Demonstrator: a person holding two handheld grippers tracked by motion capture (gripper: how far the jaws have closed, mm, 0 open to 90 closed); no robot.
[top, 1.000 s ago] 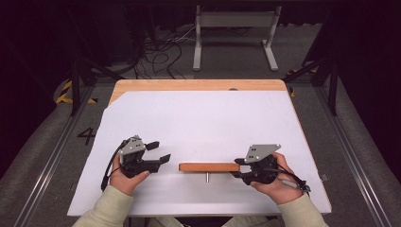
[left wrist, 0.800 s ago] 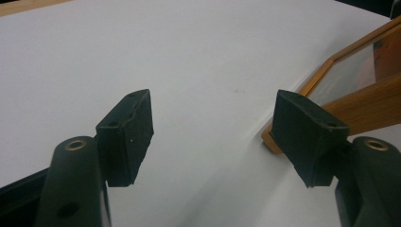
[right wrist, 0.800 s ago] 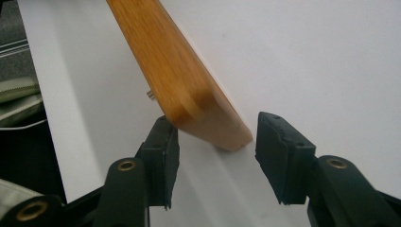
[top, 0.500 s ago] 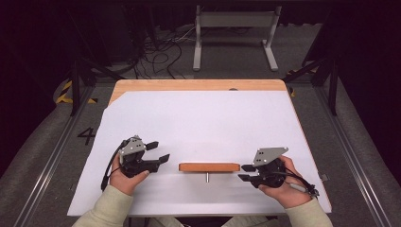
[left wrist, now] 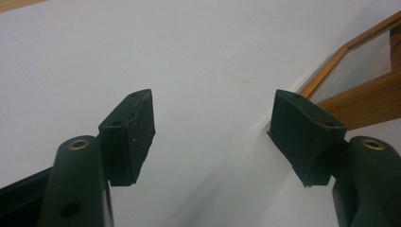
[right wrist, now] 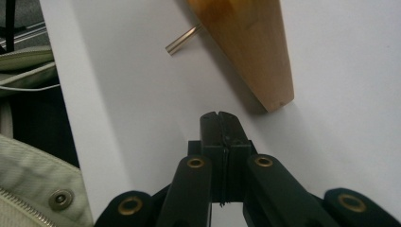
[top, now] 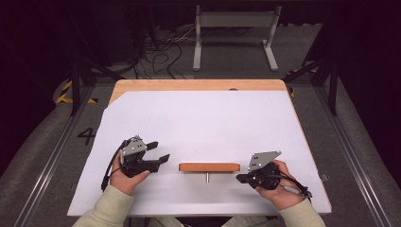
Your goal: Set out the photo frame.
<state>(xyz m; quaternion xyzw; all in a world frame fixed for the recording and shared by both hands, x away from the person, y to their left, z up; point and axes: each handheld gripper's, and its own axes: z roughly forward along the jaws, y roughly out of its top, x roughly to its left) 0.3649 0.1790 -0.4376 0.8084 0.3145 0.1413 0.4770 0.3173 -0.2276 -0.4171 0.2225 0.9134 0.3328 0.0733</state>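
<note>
Both tongs sit low on the white sheet (top: 203, 123) covering the table (top: 198, 85). Left gripper (top: 158, 152): jaws stand wide apart with nothing between them, resting just left of the wooden block (top: 209, 167), unchanged in place from 1 second earlier. Right gripper (top: 241, 178): jaws pressed fully together on nothing, as the right gripper view confirms (right wrist: 220, 124); they have just been closing. In the earliest frame this gripper was at the block's right end; it now lies clear of it, just beside that end and slightly nearer the person. Block position: flat on the sheet between the 2 grippers, lengthwise left to right, with 1 short metal pin (top: 206, 177) projecting from its near side. Block itself has not shifted.
</note>
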